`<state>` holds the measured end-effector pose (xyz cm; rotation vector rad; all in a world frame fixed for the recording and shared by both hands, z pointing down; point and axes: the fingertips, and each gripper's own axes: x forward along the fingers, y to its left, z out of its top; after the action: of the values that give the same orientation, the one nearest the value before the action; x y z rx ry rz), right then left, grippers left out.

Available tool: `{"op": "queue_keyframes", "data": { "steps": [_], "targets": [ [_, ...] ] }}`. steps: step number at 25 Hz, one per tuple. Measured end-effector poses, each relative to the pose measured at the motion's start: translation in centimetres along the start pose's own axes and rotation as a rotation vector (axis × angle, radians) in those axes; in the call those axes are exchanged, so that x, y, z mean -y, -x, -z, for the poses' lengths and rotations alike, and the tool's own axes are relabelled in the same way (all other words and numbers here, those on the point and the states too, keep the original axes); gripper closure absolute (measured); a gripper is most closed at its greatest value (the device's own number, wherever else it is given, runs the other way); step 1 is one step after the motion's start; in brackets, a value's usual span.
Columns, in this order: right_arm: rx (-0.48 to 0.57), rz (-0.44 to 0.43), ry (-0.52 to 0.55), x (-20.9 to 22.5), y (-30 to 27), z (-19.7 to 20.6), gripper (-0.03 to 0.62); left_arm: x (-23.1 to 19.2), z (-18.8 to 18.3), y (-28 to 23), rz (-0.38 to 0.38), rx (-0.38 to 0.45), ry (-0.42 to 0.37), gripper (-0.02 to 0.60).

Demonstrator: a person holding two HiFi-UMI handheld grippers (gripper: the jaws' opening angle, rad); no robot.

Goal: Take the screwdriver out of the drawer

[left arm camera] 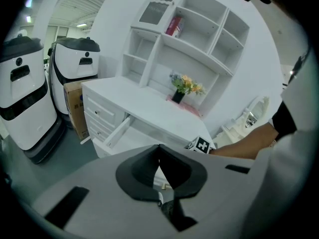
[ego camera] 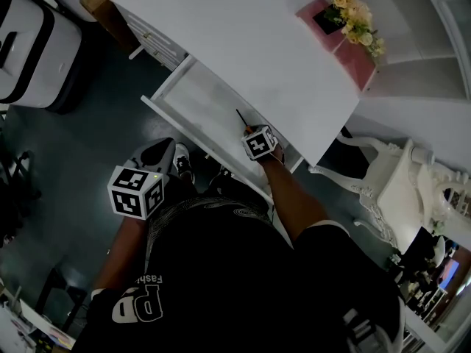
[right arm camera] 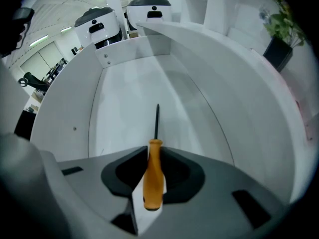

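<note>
Over the open drawer (ego camera: 200,94), between the right gripper's (ego camera: 250,132) fingers (right arm camera: 180,176): orange-handled screwdriver (right arm camera: 153,179), shaft pointing far. Clamped on the handle, barely parted. Left gripper (left arm camera: 159,169) near, closed, empty.

The open drawer (ego camera: 195,94) can be reached from above along its front part. The desk (ego camera: 243,43) top overhangs its back, and a white chair (ego camera: 401,190) stands near on the right.

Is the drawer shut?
No, the drawer stands pulled out from the desk, with its white inside showing in the head view.
</note>
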<state>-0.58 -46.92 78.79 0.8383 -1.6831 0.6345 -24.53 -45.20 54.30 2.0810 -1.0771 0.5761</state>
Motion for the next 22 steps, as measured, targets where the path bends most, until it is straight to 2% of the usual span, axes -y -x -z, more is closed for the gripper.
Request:
{"op": "queue_keyframes", "data": {
  "steps": [8, 13, 19, 22],
  "targets": [
    [0.093, -0.051, -0.020, -1.7, 3.2, 0.6, 0.511, 3.3, -0.1, -0.9, 0.044, -0.002, -0.045, 0.568],
    [0.142, -0.093, -0.122, -1.9, 4.0, 2.0, 0.514, 5.6, 0.0, -1.4, 0.075, -0.014, -0.081, 0.568],
    [0.190, -0.142, -0.219, -2.0, 5.1, 2.7, 0.516, 6.6, -0.2, -1.5, 0.079, -0.017, -0.105, 0.568],
    [0.234, -0.202, -0.333, -1.9, 5.5, 2.8, 0.516, 7.2, -0.3, -1.7, 0.085, -0.017, -0.116, 0.568]
  ]
}}
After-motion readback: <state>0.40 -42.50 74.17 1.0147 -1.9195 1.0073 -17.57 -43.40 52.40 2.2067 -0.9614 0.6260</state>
